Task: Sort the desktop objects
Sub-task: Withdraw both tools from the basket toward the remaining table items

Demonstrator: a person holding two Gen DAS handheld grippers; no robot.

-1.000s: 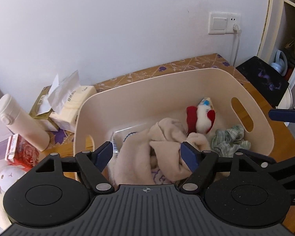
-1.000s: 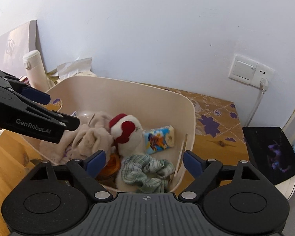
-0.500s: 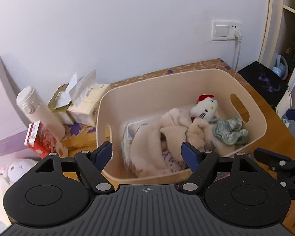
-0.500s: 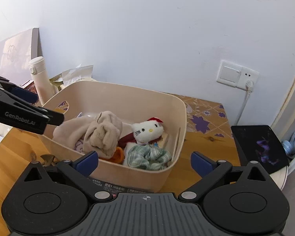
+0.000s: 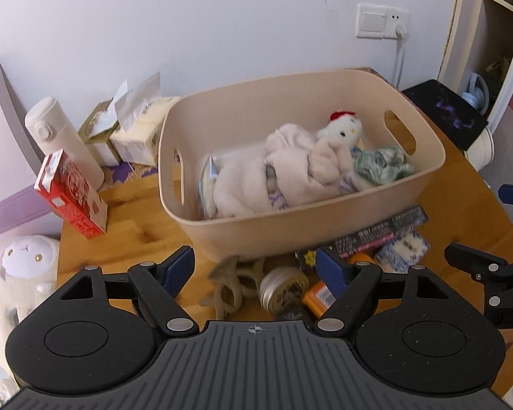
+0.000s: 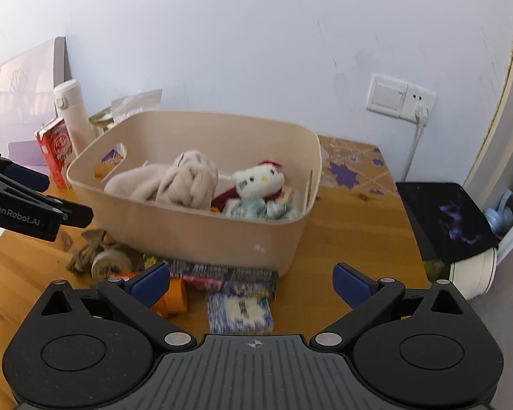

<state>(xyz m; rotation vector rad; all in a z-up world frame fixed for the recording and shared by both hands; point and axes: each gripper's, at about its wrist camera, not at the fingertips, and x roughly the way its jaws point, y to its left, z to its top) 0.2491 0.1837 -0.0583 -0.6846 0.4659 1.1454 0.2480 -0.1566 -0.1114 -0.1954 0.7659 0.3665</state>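
A beige basket (image 5: pixel 311 225) (image 6: pixel 201 235) stands on the wooden table. It holds a pink cloth (image 5: pixel 256 181) (image 6: pixel 174 184), a white cat plush (image 5: pixel 342 130) (image 6: pixel 256 181) and a green checked cloth (image 5: pixel 383 167). In front of it lie a round tin (image 5: pixel 280 288) (image 6: pixel 111 261), a tan strap (image 5: pixel 229 283), an orange tube (image 6: pixel 174 295), a dark flat box (image 5: pixel 379 235) (image 6: pixel 222 273) and a blue-white packet (image 5: pixel 402 249) (image 6: pixel 239 311). My left gripper (image 5: pixel 254 270) is open and empty above the tin. My right gripper (image 6: pixel 251 282) is open and empty above the packet.
A white bottle (image 5: pixel 61 136), a red carton (image 5: pixel 71 194) and tissue packs (image 5: pixel 133 130) stand left of the basket. A white plush (image 5: pixel 27 259) sits off the table's left edge. A black stool (image 6: pixel 444 218) stands at the right, below a wall socket (image 6: pixel 400 99).
Both grippers have pulled back and up from the basket, open and empty. The small objects in front of the basket have come into view. The cat plush now sits upright.
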